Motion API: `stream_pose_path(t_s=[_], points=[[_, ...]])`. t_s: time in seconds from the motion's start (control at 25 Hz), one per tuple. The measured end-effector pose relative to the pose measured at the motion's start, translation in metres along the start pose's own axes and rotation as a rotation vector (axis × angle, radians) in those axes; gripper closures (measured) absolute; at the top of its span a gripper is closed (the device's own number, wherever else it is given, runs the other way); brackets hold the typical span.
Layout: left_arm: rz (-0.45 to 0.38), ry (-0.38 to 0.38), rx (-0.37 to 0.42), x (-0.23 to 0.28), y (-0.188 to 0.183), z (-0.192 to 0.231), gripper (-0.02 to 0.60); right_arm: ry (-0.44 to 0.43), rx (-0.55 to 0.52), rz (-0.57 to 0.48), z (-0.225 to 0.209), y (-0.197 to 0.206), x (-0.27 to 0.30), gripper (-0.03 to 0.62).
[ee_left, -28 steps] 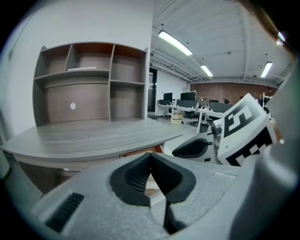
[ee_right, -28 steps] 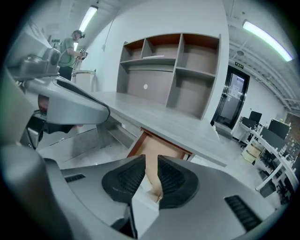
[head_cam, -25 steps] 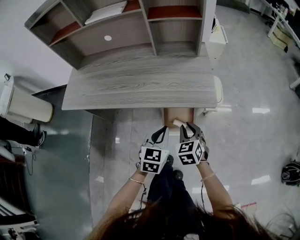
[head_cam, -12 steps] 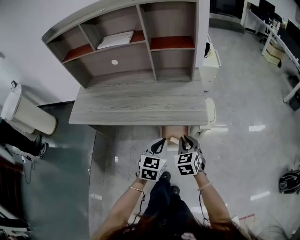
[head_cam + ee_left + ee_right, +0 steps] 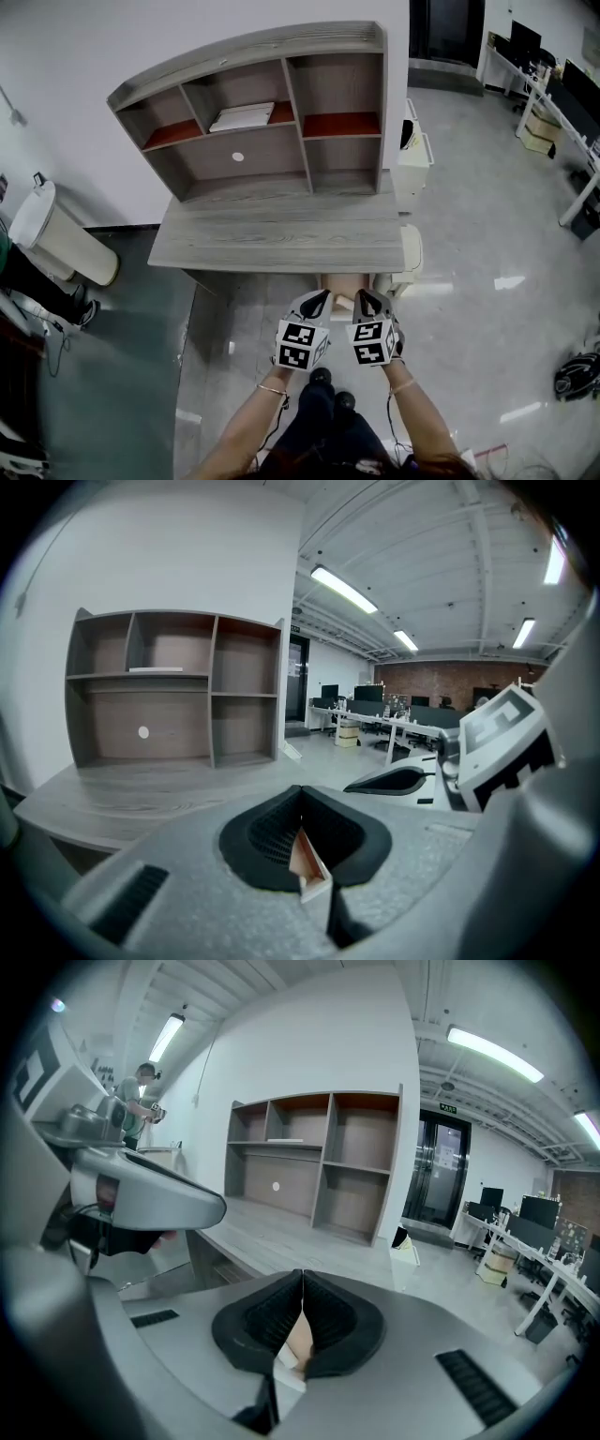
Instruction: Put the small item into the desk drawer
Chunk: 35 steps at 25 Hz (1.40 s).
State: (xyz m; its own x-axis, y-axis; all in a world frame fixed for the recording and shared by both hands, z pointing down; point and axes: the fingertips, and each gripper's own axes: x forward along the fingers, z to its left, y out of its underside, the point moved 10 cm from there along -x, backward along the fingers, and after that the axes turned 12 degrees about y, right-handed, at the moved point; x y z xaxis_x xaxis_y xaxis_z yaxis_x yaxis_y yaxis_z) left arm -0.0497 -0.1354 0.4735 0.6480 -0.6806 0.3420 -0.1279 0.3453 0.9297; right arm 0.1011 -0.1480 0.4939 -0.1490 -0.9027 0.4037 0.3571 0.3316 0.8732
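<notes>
**A:** What has changed in the wide view?

**B:** The desk (image 5: 281, 246) and its shelf hutch (image 5: 253, 103) fill less of the head view than a second ago. More floor (image 5: 487, 234) shows around them. I'd say the person is straightening up and drawing back.

**A:** And the drawer?

**B:** The desk drawer (image 5: 350, 280) still stands pulled out under the surface's front edge, with its brown inside showing.

**A:** The grippers?

**B:** The left gripper (image 5: 319, 298) and the right gripper (image 5: 366, 298) sit side by side just in front of the drawer's near end, having lifted away from it. The right fingers (image 5: 272, 1321) have just been closing and now meet with nothing between them. The left fingers (image 5: 272, 832) are pressed together too, and are also empty.

**A:** So where is the small item?

**B:** The small item (image 5: 344, 301) is a pale thing at the drawer's near end. In the head view it shows between the two grippers' tips, and neither touches it. It's too small to say what it is.

**A:** What does that mean for the task?

**B:** I judge the placing done. What may remain is pushing the drawer shut.
</notes>
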Motion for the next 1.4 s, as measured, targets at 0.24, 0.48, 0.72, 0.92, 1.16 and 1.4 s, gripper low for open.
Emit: stream_pose_path(t_s=[0.24, 0.48, 0.72, 0.92, 1.16, 1.4], points=[[-0.02, 0.02, 0.036, -0.012, -0.023, -0.011, 0.566, 0.018, 0.019, -0.023, -0.005, -0.018, -0.021, 0.591], [-0.051, 0.055, 0.052, -0.023, -0.044, -0.016, 0.566, 0.069, 0.062, -0.058, -0.01, -0.039, -0.041, 0.592], [-0.074, 0.09, 0.076, -0.039, -0.067, -0.016, 0.566, 0.106, 0.079, -0.1, -0.01, -0.068, -0.059, 0.592], [-0.095, 0.117, 0.08, -0.059, -0.085, -0.013, 0.566, 0.124, 0.12, -0.117, -0.001, -0.089, -0.074, 0.592], [-0.128, 0.121, 0.084, -0.079, -0.105, -0.011, 0.566, 0.123, 0.131, -0.158, 0.004, -0.114, -0.096, 0.592], [-0.148, 0.138, 0.102, -0.091, -0.121, -0.015, 0.566, 0.128, 0.14, -0.19, 0.004, -0.131, -0.112, 0.592]])
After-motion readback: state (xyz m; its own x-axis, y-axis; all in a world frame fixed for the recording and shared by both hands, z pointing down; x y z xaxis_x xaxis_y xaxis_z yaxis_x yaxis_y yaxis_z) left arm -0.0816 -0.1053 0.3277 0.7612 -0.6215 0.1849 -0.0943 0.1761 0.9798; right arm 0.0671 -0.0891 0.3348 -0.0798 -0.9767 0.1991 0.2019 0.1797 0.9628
